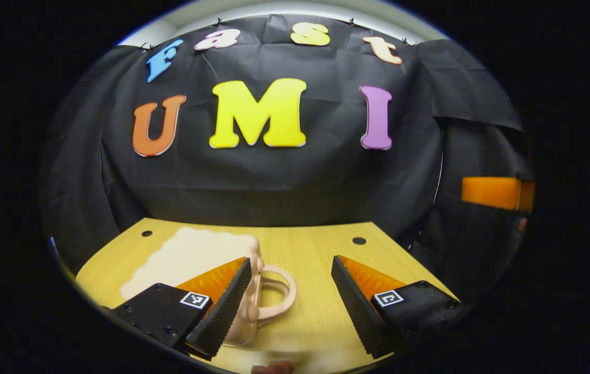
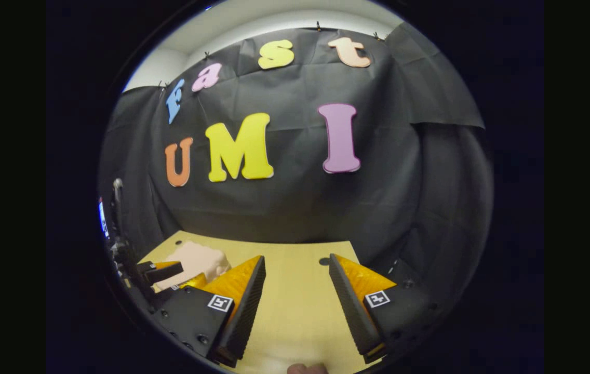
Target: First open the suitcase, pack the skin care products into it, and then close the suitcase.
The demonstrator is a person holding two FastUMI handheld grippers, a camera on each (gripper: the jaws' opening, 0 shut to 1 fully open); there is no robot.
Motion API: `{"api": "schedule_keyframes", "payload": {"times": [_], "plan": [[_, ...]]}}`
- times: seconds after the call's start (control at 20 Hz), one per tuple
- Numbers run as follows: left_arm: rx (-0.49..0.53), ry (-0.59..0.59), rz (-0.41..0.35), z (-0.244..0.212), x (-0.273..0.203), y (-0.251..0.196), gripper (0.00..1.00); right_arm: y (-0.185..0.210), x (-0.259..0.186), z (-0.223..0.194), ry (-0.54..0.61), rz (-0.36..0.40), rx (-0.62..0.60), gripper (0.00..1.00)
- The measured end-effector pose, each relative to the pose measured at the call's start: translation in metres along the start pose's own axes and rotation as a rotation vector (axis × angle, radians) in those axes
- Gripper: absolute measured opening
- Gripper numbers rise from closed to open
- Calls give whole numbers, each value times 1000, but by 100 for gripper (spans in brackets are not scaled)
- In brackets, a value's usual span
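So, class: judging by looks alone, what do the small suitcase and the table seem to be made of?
Suitcase: probably moulded plastic, pale pink, matte; it has a scalloped edge and a one-piece loop handle.
Table: light wood or wood-look laminate, smooth; fine straight grain lines, round holes.

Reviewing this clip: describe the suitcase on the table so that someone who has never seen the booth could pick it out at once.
Start from the wooden table in front of the black cloth wall. On its left part, in the left gripper view, lies the suitcase: a small, pale pink case lying flat and closed, with a wavy, cloud-like outline. Its looped carry handle points toward the table's middle, just beyond the open left gripper.
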State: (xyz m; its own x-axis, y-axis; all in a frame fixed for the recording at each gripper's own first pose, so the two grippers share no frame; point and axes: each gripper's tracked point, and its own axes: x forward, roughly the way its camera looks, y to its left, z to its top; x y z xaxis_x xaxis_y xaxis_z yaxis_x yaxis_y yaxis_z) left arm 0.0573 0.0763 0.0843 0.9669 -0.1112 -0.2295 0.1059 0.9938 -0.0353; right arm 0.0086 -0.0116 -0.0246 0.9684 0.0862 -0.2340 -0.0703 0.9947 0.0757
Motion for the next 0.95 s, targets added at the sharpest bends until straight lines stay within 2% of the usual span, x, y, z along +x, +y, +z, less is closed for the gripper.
{"api": "schedule_keyframes", "payload": {"times": [0.2,0.35,0.4,0.45,0.7,0.75,0.95], "plan": [[10,-112,35,59,-17,25,98,23,-3,17,-87,4,-28,74],[3,-162,53,81,-31,32,98,35,-6,29,-135,-2,-48,75],[-2,-170,54,84,-31,34,98,39,-7,31,-147,-1,-52,72],[-2,-179,50,85,-31,33,98,41,-8,33,-154,-3,-54,76],[7,-187,59,89,-34,36,98,49,-10,31,-153,-7,-51,76],[7,-185,63,88,-34,37,98,50,-10,30,-153,-7,-54,72],[3,-165,78,84,-32,44,98,53,-11,31,-150,-2,-59,76]]}}
